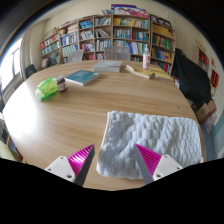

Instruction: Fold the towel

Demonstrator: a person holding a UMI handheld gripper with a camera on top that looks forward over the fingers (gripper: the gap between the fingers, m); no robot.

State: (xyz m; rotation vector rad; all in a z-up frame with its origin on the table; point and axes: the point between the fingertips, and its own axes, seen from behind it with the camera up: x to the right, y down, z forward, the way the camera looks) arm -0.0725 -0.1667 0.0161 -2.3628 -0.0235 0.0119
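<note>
A pale grey-blue waffle-textured towel (150,142) lies flat on the round wooden table (60,125), near its front edge, with its near-left corner reaching in between my fingers. My gripper (112,160) hovers just before that edge of the towel, open. The left pink pad (80,158) is over bare wood to the left of the towel. The right pink pad (150,158) is over the towel's near part. Neither finger presses on the cloth.
A green object (46,88) and a small jar (62,84) sit at the table's far left. A teal book (82,76) and other books (148,71) with a bottle (146,60) lie at the far side. Bookshelves (110,35) line the back wall; a dark chair (192,80) stands right.
</note>
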